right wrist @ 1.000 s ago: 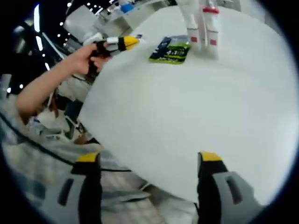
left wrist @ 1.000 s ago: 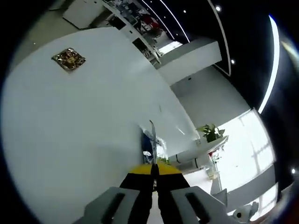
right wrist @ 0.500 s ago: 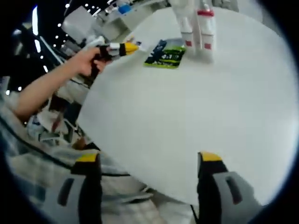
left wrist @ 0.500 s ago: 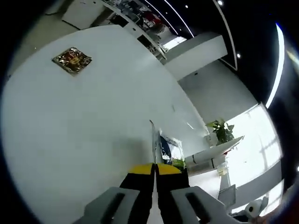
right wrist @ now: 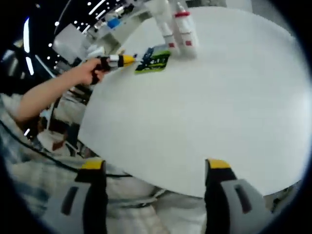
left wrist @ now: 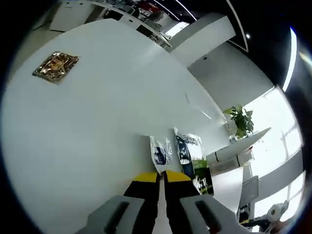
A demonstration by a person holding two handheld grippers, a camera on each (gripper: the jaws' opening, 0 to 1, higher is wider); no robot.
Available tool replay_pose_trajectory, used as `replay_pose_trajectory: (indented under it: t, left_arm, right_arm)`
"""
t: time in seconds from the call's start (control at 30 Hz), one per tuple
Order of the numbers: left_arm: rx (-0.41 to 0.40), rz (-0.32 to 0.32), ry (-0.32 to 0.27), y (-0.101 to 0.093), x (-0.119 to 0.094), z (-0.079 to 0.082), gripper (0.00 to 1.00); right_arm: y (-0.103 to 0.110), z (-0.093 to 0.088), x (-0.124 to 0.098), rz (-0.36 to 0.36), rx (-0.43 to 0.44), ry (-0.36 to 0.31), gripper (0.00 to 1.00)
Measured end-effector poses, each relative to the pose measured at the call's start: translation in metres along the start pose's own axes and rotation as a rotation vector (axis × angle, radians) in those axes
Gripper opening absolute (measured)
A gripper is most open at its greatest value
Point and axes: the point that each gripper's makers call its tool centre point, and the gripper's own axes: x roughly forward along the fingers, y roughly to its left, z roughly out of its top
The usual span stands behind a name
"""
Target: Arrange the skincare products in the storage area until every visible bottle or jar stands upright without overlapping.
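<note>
White sachet with blue print (left wrist: 159, 154) lies on the white counter (left wrist: 87, 126) just ahead of the left gripper (left wrist: 161, 176), jaws together. Right gripper (right wrist: 153, 168), jaws apart, sits well off.

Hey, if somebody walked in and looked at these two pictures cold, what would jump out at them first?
Probably the big white table, nearly bare. In the right gripper view two white bottles stand upright at its far edge beside a green sachet, where the left gripper reaches in. In the left gripper view its shut jaws pinch a small white packet, and a gold packet lies far off.
</note>
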Motion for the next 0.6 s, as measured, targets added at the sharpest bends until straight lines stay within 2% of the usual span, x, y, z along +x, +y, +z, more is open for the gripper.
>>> replay_pose_trajectory:
  t: [0.17, 0.6]
  left_arm:
    - [-0.01, 0.029, 0.013, 0.0034, -0.0007, 0.0055, 0.03]
    - [-0.052, 0.067, 0.036, 0.0067, -0.0034, 0.0044, 0.04]
  right_arm:
    - [-0.0044, -0.0096, -0.0049, -0.011, 0.027, 0.003, 0.8]
    - [0.0, -0.0053, -0.0019, 0.017, 0.041, -0.004, 0.79]
